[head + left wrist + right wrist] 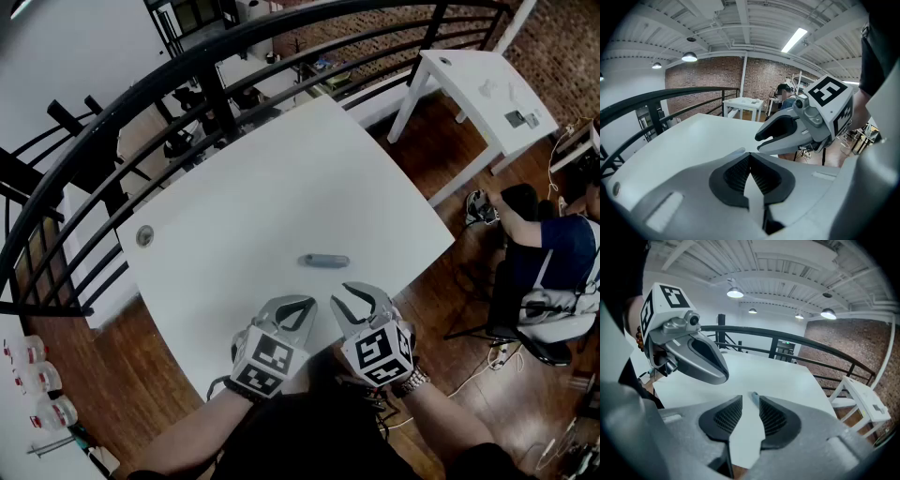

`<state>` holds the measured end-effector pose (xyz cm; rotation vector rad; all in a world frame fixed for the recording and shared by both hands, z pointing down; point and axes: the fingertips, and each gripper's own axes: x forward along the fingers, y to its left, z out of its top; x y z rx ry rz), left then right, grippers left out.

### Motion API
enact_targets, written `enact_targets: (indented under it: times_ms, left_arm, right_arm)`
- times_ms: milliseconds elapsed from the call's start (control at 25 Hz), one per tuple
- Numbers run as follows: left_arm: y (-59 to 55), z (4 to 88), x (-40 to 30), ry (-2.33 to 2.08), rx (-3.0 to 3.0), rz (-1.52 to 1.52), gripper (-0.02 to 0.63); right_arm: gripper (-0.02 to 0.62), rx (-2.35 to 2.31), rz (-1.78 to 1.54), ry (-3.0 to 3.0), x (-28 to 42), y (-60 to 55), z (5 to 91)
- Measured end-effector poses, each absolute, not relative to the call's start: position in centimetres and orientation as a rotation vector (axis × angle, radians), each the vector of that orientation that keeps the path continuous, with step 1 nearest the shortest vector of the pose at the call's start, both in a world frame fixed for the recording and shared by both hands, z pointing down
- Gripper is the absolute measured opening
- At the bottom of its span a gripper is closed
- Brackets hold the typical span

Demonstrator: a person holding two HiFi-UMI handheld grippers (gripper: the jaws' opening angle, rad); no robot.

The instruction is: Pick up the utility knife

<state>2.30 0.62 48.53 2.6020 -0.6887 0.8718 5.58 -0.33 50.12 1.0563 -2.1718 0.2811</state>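
Right tool [750, 399] slightly apart, empty (left tool [750, 154] tips together), near utility knife [323, 262]

Head view: set high over the counter [281, 187], facing steeply down, with both grippers at 6 o'clock.

Left gripper view: low and close above the counter, looking along its jaws toward the brick wall [708, 75]; right gripper [759, 143] at 3 o'clock.

Right gripper view: equally low, facing the railing [787, 336]; left gripper [719, 373] at 10 o'clock.

All three views share the counter and railing.
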Motion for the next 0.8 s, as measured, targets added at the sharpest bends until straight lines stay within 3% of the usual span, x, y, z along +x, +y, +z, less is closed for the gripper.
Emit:
enact_targets:
  times_ms: [800]
  left_arm:
    - [-5.4, 53.7, 2.9, -0.807, 2.428, 0.939, 0.017]
  right_arm:
    - [0.143, 0.687, 0.133, -2.119, 5.0, -7.9, 59.1]
